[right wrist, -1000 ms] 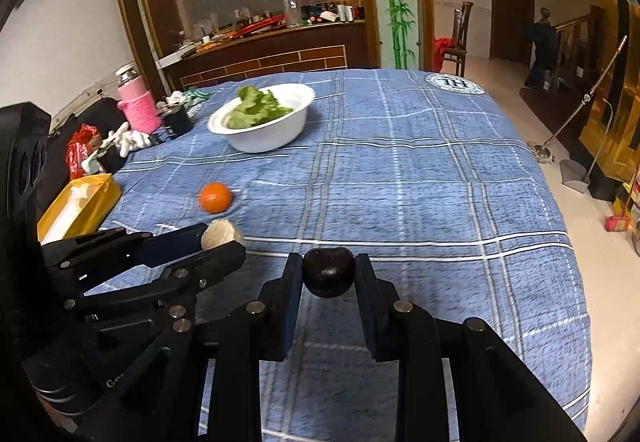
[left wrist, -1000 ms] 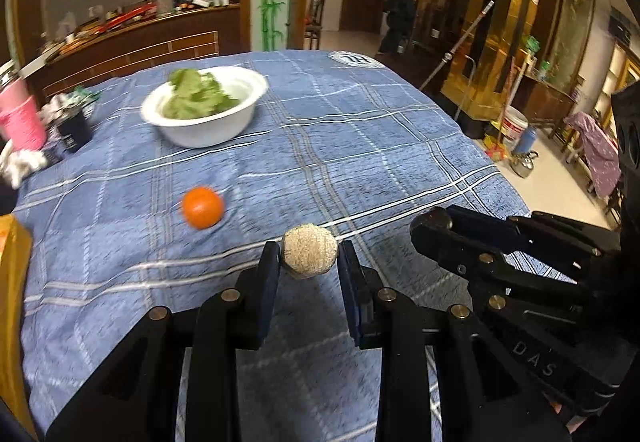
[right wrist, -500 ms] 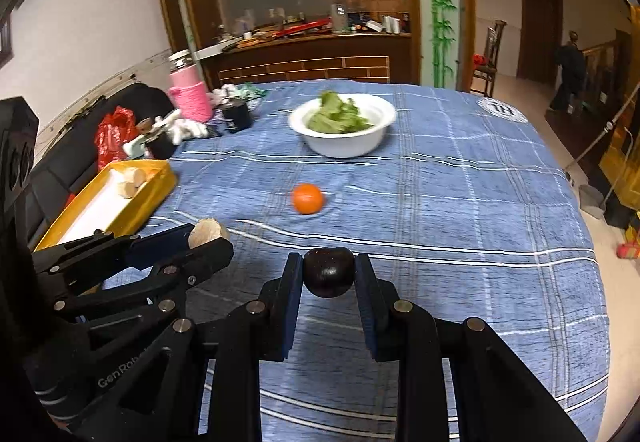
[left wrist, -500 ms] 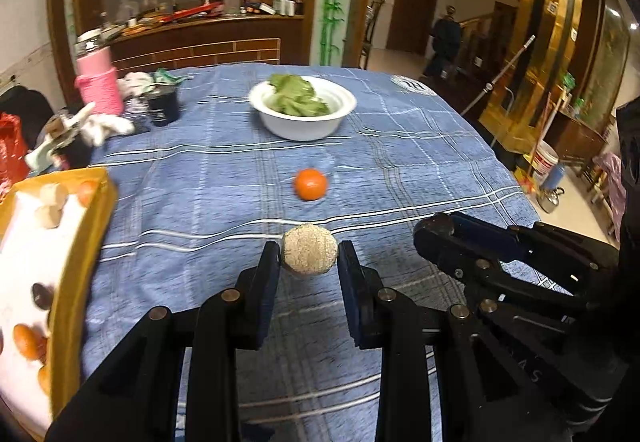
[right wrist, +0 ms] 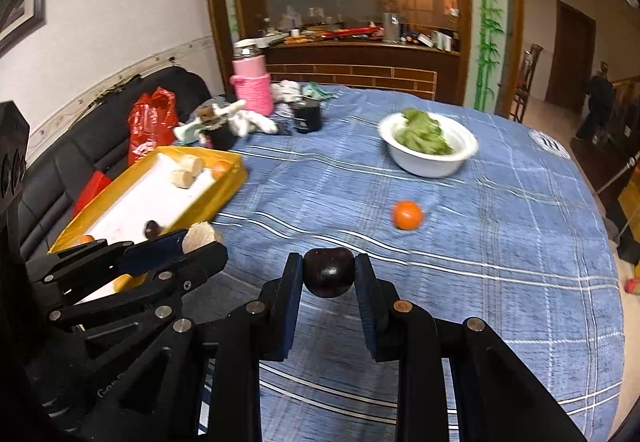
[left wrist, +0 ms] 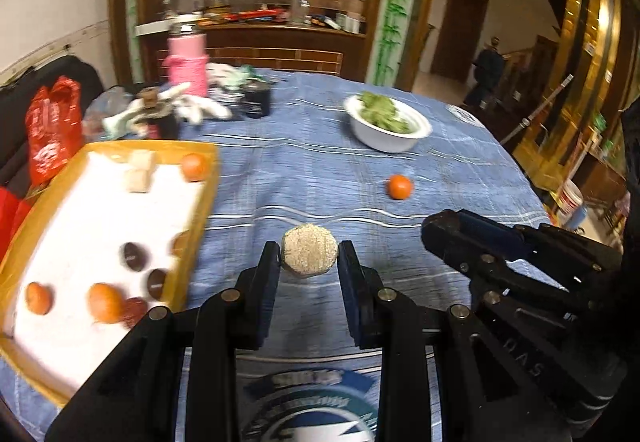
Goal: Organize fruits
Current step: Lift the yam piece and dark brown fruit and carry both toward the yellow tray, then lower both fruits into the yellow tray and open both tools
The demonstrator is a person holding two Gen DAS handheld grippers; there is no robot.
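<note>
Now both tongs are loaded: the left gripper (left wrist: 309, 260) pinches a pale, rough-skinned round fruit (left wrist: 309, 250) between its pads, and the right gripper (right wrist: 329, 274) pinches a dark, glossy plum-like fruit (right wrist: 329, 272). Each fruit sits right at the fingertips, above the blue checked tablecloth (right wrist: 500, 242), not resting on it.

What the coming move probably turns on is the yellow tray (left wrist: 210, 185). It lies ahead and to the left of both tongs, and the left gripper is the nearer of the two, with the tray's right rim just beside its left finger in its own view. The tray's long axis runs away from the tongs, slanting leftward. Oranges, dark fruits and pale pieces already lie in it.

A loose orange (right wrist: 407, 215) rests on the cloth ahead and slightly right of the tongs, nearer the right one. Both held fruits are roughly round, so neither shows a clear long axis or pointing direction.
</note>
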